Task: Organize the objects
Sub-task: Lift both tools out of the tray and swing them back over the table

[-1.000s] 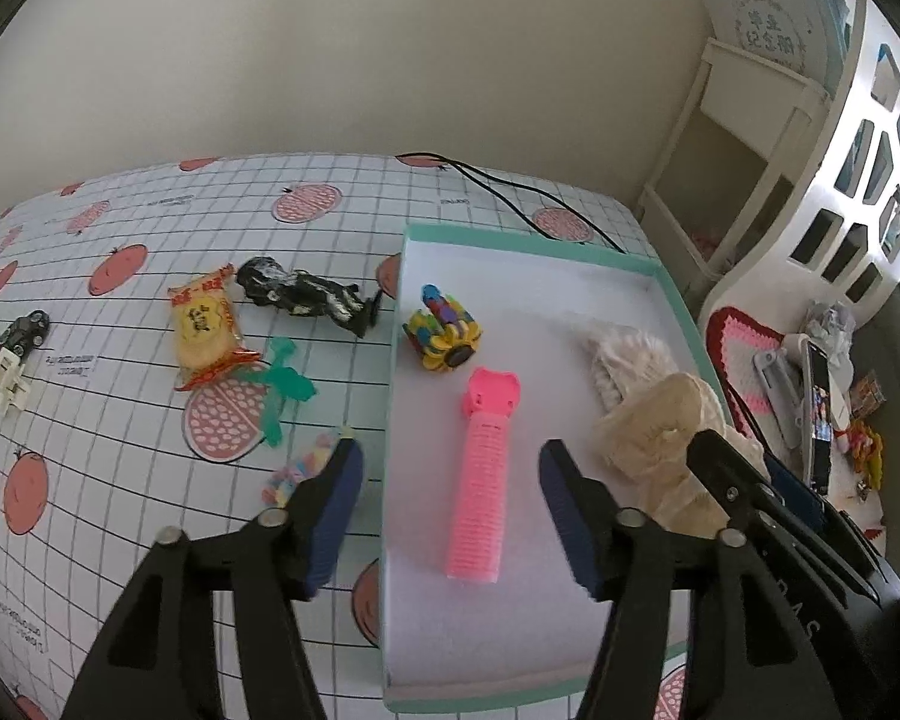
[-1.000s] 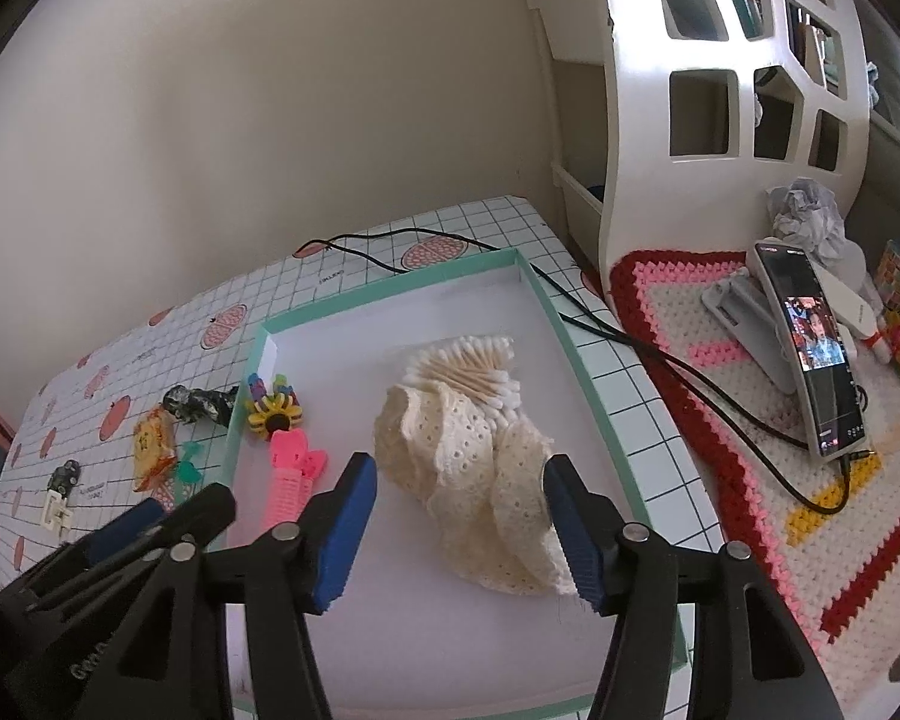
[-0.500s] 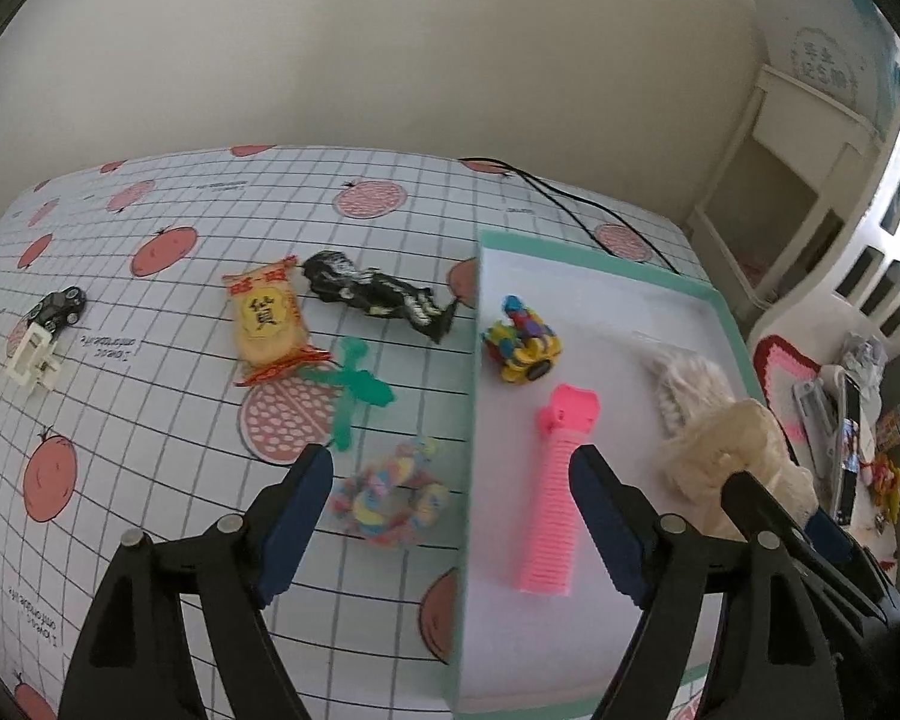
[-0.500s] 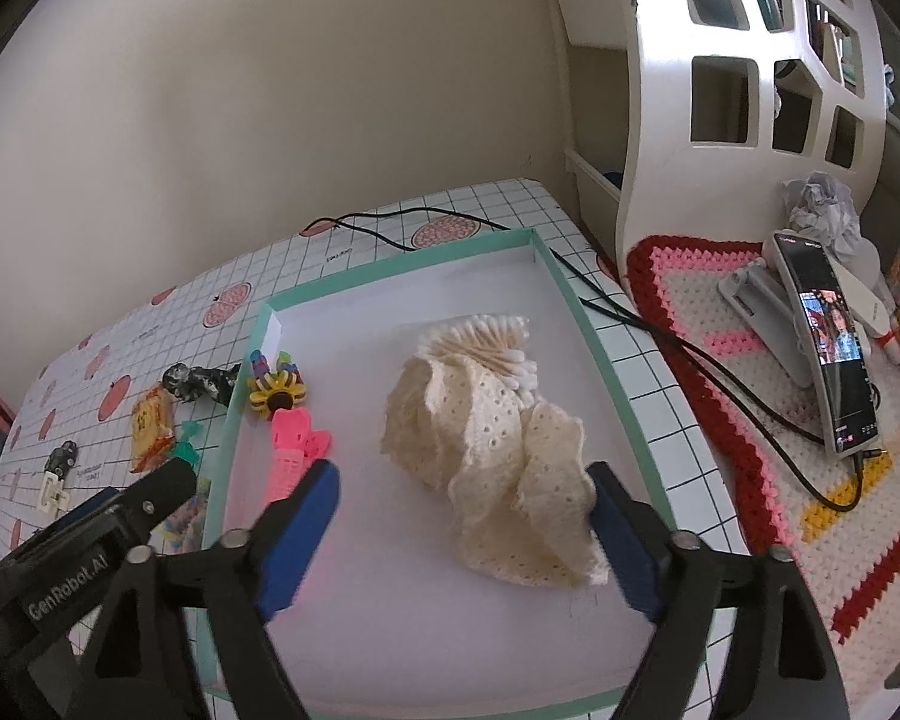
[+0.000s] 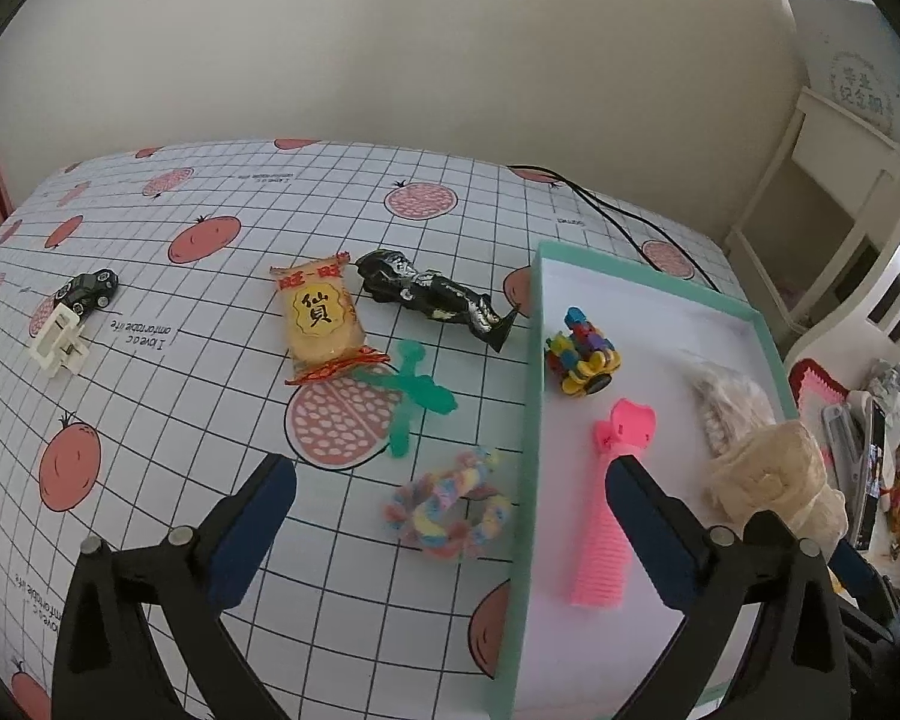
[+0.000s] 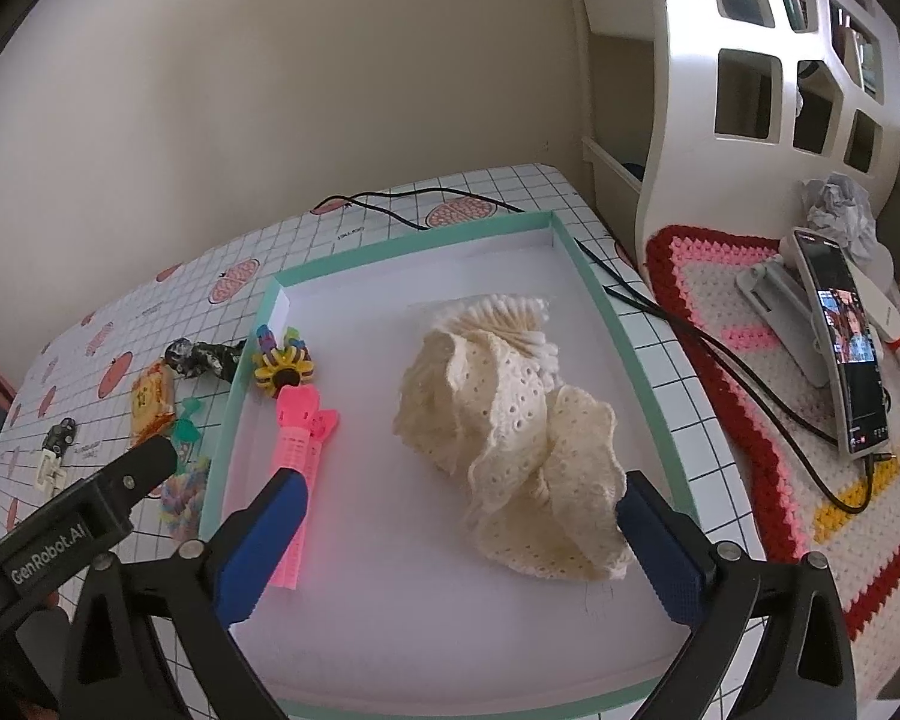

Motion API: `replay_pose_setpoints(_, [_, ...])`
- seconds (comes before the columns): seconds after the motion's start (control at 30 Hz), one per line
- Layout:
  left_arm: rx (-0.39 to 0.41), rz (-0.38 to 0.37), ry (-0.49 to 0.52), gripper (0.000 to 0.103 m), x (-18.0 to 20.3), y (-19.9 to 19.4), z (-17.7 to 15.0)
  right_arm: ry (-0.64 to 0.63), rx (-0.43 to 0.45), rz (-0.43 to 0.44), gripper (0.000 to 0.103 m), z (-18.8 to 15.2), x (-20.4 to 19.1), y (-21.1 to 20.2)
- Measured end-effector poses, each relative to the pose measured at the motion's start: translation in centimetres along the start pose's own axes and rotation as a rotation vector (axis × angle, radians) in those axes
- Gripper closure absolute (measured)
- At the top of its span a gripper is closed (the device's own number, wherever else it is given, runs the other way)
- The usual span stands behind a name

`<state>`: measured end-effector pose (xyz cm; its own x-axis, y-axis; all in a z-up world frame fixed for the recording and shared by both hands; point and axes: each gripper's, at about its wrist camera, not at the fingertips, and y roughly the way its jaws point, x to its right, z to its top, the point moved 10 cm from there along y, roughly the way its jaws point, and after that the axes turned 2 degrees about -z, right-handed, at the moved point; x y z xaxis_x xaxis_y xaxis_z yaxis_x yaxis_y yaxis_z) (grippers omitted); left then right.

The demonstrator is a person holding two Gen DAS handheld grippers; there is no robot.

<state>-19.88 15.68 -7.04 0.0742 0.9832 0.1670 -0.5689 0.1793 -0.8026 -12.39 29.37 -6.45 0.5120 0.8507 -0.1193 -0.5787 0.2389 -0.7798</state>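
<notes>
I am holding my left gripper (image 5: 450, 501) with its fingers (image 5: 252, 534) spread wide and gripping nothing, hovering over the tabletop (image 5: 150, 468) just outside the tray (image 5: 525, 420). Nearest to them, a pastel braided ring (image 5: 450, 510) is lying on the tabletop, touching or nearly touching the tray's left wall. Just beyond the ring a green plastic piece (image 5: 414, 390) is lying near that wall, and past it a snack packet (image 5: 321, 315) and a black figure (image 5: 435, 297), the figure's feet pointing at the tray's far left corner. Well to the left of the tray a small black car (image 5: 87, 291) is sitting against a white clip (image 5: 57, 342).

I am holding my right gripper (image 6: 462, 534) over the tray's near half, fingers (image 6: 660, 552) likewise released and empty. Between them a cream crochet cloth (image 6: 510, 438) is lying crumpled in the tray's middle, its near edge just beside my right finger. A pink comb (image 6: 297, 462) is lying along the tray's left side, its near end hidden behind my left finger. Behind the cloth a bundle of cotton swabs (image 6: 510, 318) is poking out, and a multicoloured block toy (image 6: 282, 360) is sitting in the tray's far left corner. A black cable (image 6: 402, 213) is trailing past the tray's far edge.
</notes>
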Motion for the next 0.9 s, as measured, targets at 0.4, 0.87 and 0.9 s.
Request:
replay_pose_setpoints(0.4, [-0.012, 0.005, 0.005, 0.0, -0.5, 0.2, -0.1, 0.009, 0.008, -0.021, 0.0, 0.1, 0.1, 0.0])
replay_pose_setpoints(0.87, [0.085, 0.002, -0.063, 0.0, -6.2, -3.3, 4.0, 0.041, 0.222, 0.024, 0.0, 5.1, -4.1, -5.5])
replay_pose_setpoints(0.9, [0.096, 0.012, -0.064, 0.0, -7.2, -3.7, 4.5, 0.031, 0.228, 0.036, 0.0, 5.3, -4.9, -5.8])
